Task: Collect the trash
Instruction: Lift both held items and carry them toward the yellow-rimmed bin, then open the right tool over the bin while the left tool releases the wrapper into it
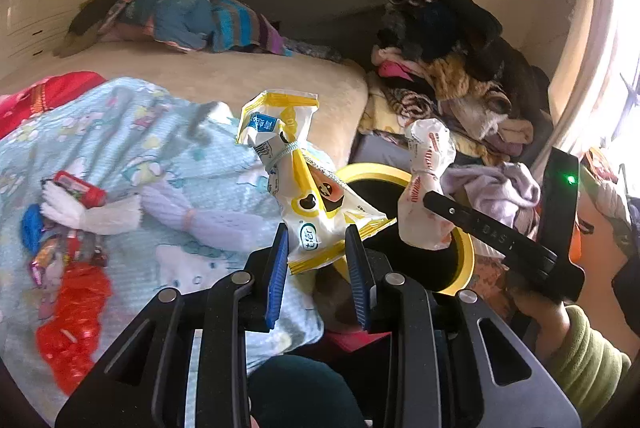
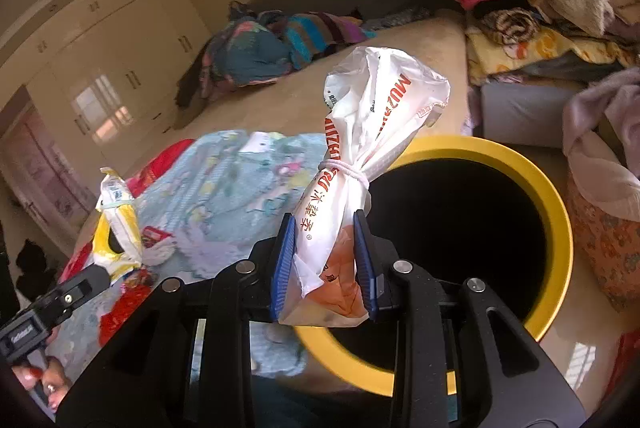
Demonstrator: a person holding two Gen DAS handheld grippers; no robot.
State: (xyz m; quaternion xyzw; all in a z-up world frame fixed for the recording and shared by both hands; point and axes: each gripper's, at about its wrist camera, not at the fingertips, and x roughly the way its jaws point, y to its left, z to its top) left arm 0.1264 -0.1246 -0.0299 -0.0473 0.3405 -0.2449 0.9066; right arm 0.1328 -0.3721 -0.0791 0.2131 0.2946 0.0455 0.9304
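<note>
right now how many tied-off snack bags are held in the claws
2: the yellow-and-white plastic bag in the left claw, the white-and-orange plastic bag in the right claw above the yellow-rimmed bin.

bedroom, bed [image 1: 224, 76], wardrobe [image 2: 120, 40], clothes pile [image 1: 452, 80]

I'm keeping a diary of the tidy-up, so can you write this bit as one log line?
left gripper: shut on yellow bag | right gripper: shut on white bag | yellow bin: open, beside bed | step: bags not yet dropped
</note>
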